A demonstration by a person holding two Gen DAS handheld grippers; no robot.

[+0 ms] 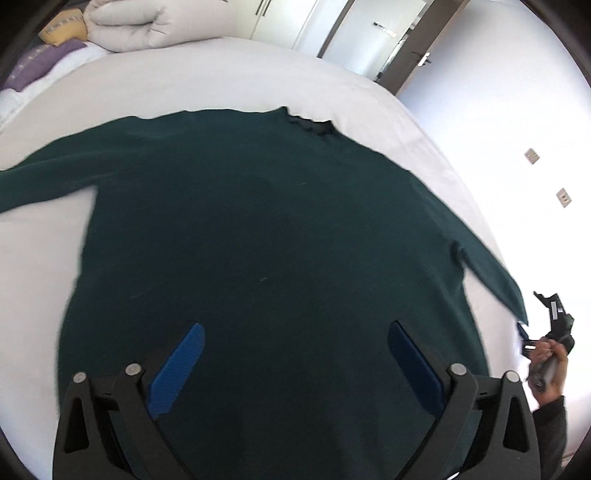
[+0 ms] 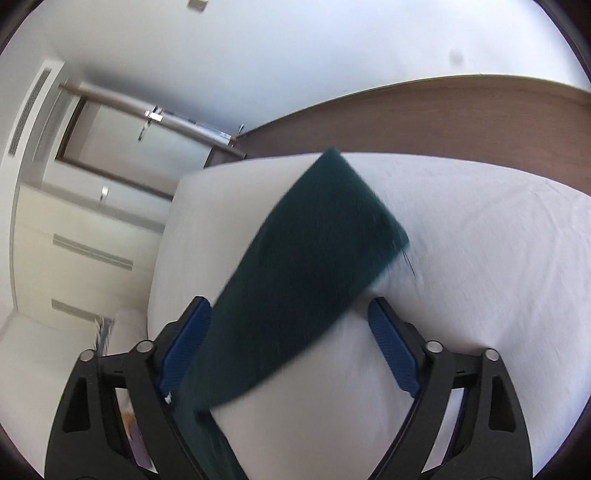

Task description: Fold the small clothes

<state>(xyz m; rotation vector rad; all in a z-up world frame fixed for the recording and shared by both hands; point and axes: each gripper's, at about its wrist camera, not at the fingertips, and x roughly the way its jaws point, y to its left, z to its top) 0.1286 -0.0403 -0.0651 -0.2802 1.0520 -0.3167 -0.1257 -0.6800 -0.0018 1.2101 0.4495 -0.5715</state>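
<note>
Dark green long-sleeved knit sweater [image 1: 258,240] spread flat on white-sheeted bed [image 1: 221,81].
Left gripper [image 1: 295,354] gapes empty above its hem; only the right wrist view shows the sleeve [image 2: 303,251] between the right gripper's [image 2: 291,328] parted fingers, ungripped.

A white-sheeted bed [image 1: 229,74] carries a dark green sweater [image 1: 258,229] spread flat, with pillows [image 1: 122,26] at its far end.

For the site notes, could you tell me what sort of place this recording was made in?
Most likely a bedroom. A dark green sweater lies spread on a bed with a white sheet, pillows are piled at its far end, and cupboard doors and a room door stand beyond.
</note>
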